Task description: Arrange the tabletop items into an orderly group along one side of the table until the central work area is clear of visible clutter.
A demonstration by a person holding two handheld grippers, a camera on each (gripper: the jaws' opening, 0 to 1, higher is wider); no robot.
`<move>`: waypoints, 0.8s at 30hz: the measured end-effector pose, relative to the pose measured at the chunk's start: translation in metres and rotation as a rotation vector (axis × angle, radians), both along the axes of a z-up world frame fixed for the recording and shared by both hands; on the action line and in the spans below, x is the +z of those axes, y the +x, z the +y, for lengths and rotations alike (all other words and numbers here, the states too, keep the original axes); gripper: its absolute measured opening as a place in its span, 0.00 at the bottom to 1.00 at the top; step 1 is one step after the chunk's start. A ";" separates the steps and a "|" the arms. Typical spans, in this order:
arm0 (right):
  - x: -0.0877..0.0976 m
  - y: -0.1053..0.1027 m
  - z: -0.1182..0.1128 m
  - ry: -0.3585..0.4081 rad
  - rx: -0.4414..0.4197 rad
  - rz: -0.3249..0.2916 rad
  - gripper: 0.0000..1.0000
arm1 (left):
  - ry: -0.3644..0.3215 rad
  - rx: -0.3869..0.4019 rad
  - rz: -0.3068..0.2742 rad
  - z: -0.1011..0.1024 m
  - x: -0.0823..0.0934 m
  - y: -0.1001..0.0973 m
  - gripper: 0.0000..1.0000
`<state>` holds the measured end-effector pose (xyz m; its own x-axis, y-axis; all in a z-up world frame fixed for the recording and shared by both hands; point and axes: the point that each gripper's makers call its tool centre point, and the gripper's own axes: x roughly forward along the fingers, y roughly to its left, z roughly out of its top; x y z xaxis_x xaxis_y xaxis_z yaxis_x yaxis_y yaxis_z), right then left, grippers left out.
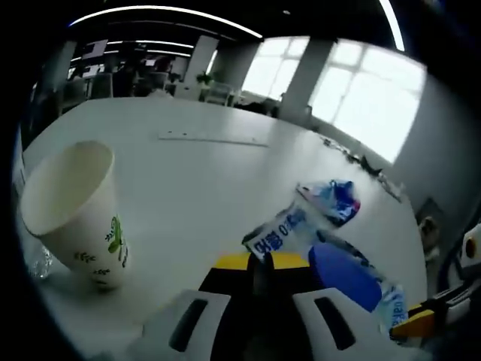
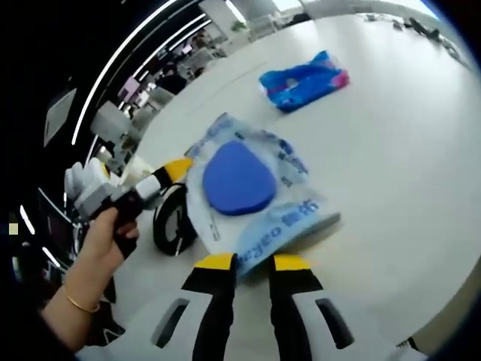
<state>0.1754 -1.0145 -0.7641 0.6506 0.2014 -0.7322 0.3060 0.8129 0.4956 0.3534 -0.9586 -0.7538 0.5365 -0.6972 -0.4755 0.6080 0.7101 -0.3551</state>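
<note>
You have 1 white table, smooth matte top, large and long; a thin flat strip lies far across it.

Count of items on it: 1 wet-wipe pack, 1 paper cup, 1 small tissue pack.

Wet-wipe pack: soft crinkled plastic, pale blue w/ blue print, 1 rounded blue flap on top. Flat pouch, contents not visible. It's lifted off the table, held between both grippers. In left gripper view the same pack runs from your left jaws out to the right.

Paper cup: 1, white, tapered, green print on side. Tipped over toward the camera, mouth open; can't tell if anything is inside. Sits at table's near-left edge, well apart from the pack.

Tissue pack: 1, small, glossy blue wrap w/ pink end, rectangular, lying flat on the table beyond the wipes, apart from them.

Right gripper: yellow-tipped black/white jaws narrow, pinched on the near edge of the wet-wipe pack.

Left gripper: jaws drawn in, clamping the pack's end. In right gripper view your hand holds that gripper; gold bangle on wrist.
</note>
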 end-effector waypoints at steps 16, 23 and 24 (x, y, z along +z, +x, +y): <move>0.004 -0.003 0.003 -0.003 0.008 -0.014 0.03 | -0.022 0.004 0.025 0.005 0.009 -0.007 0.00; 0.008 -0.006 -0.004 -0.044 0.008 -0.029 0.00 | -0.047 0.000 0.018 0.008 0.019 -0.015 0.00; 0.008 -0.006 -0.004 -0.046 0.008 -0.030 0.00 | -0.056 0.004 0.018 0.009 0.020 -0.016 0.00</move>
